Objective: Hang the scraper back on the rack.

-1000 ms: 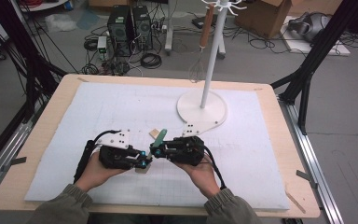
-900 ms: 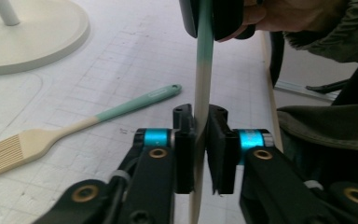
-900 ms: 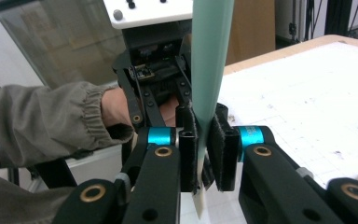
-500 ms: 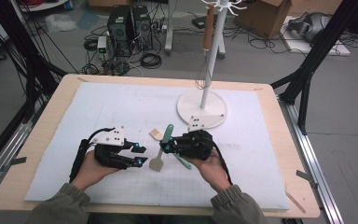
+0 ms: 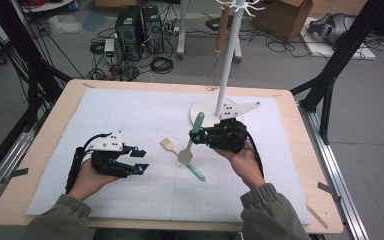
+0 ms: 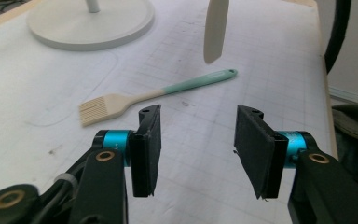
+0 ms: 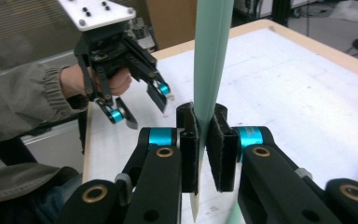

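Mint-handled spatula with a cream blade hangs blade-down above the white gridded mat, its handle clamped between the 2 jaws of my right gripper. Pastry brush with mint handle and cream bristles lies flat beneath it. My left gripper rests nearby, jaws spread, grasping nothing.

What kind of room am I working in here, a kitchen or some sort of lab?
Most likely a lab or workshop set up for recording, not a kitchen. The table stands in a black frame, computer towers sit on the floor amid loose cables, and cardboard boxes stand behind.
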The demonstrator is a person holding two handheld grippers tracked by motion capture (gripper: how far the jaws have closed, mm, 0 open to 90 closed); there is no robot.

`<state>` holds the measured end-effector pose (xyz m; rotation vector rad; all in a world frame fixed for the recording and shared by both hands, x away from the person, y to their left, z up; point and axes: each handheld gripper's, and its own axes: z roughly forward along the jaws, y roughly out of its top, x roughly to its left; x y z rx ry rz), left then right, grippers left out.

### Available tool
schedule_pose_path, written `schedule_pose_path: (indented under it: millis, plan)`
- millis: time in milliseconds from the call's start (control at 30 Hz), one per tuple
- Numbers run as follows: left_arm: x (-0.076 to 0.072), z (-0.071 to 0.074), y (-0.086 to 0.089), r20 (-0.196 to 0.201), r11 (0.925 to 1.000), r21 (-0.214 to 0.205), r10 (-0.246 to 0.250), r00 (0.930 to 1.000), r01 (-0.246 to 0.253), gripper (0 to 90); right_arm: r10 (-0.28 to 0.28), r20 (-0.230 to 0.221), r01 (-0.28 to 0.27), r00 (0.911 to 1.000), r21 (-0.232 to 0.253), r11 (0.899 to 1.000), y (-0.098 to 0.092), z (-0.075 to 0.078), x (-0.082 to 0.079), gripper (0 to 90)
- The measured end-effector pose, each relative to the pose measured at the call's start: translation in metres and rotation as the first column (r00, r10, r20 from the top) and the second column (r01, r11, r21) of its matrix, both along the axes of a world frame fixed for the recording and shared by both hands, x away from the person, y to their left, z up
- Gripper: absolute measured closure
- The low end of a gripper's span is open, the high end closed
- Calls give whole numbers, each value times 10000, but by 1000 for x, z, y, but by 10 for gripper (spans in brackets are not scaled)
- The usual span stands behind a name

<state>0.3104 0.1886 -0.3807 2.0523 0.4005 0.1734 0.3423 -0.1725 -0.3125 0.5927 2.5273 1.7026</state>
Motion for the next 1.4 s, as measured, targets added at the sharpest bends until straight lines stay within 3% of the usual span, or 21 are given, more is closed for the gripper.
schedule_pose_path:
  millis: [200, 533, 800, 1400]
  plan:
    - [3, 1, 11, 98, 9991, 31, 426, 9990, -427, 459, -398, -1, 398, 9992, -197, 9990, -12, 10, 12, 838]
    - [5, 1, 23, 193, 9952, -22, 983, 9950, -983, 397, -627, 366, 647, 9974, -568, 9963, -26, 49, 32, 838]
    - [6, 1, 27, 218, 9948, 35, 1015, 9946, -1016, 394, -916, 668, 956, 9936, -603, 9936, -42, 80, 44, 838]
    - [8, 0, 31, 208, 9938, -36, 1113, 9936, -1113, 394, -1284, 514, 1334, 9904, -1115, 9848, -47, 127, 81, 838]
